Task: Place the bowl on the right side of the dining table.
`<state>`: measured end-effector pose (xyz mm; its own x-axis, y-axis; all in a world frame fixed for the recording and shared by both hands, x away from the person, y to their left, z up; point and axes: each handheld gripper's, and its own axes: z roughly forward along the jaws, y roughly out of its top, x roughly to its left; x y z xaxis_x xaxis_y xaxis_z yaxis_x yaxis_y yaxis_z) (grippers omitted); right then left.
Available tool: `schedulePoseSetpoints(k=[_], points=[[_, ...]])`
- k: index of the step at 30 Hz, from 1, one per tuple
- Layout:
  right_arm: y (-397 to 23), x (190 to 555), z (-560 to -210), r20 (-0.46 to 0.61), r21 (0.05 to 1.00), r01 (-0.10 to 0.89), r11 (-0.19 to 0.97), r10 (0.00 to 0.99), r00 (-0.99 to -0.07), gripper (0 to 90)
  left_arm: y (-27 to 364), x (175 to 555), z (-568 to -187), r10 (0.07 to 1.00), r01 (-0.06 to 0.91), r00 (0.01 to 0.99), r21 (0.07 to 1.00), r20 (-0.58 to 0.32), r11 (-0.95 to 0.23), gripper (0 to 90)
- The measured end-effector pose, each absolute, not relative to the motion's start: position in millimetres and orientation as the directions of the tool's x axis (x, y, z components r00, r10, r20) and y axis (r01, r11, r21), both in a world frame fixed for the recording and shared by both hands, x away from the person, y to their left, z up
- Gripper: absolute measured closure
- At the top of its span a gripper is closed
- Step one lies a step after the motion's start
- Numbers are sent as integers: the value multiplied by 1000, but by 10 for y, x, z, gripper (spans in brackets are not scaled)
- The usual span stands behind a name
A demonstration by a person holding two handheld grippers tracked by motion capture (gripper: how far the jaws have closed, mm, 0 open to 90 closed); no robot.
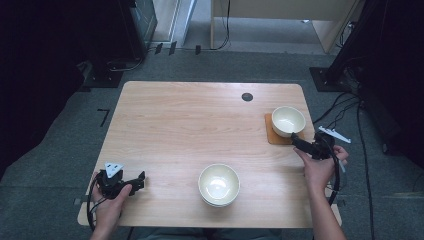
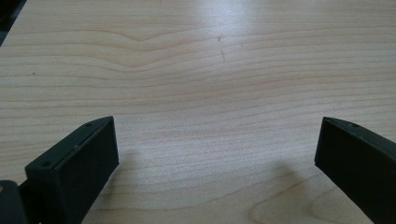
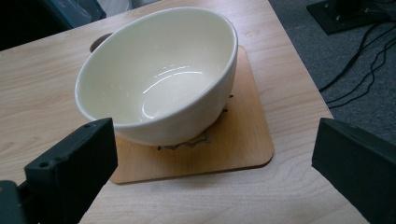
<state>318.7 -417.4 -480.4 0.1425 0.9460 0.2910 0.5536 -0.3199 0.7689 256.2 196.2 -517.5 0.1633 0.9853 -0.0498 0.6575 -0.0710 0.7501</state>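
Bowl (image 1: 288, 120) sat on wooden coaster (image 1: 276, 136), far right of table (image 1: 175, 125). Left gripper (image 1: 139, 180) rested at near-left corner, jaws spread over bare wood. Stacked bowls (image 1: 219, 185) stood mid-front. Right gripper (image 1: 296, 140) lay just beside coaster, jaws spread, gripping nothing.

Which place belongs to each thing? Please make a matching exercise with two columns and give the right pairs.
Things:
1. cream ceramic bowl near the right tongs
2. stack of cream bowls
3. left tongs
4. small dark round hole in the tabletop

Places:
A. near left corner of the light wooden table
B. on the square brown wooden coaster
C. near edge, about the middle
D. far side, right of the middle

Pairs: 1-B, 2-C, 3-A, 4-D
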Motion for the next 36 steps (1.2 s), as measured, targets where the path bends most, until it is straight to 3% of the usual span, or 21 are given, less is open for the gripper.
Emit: schedulePoseSetpoints(k=[36], points=[[-4075, 2630, -4918, 244, 783, 571, -249, 966, 86, 0, 1971, 2563, -5176, 985, 661, 164, 748, -59, -65, 0]])
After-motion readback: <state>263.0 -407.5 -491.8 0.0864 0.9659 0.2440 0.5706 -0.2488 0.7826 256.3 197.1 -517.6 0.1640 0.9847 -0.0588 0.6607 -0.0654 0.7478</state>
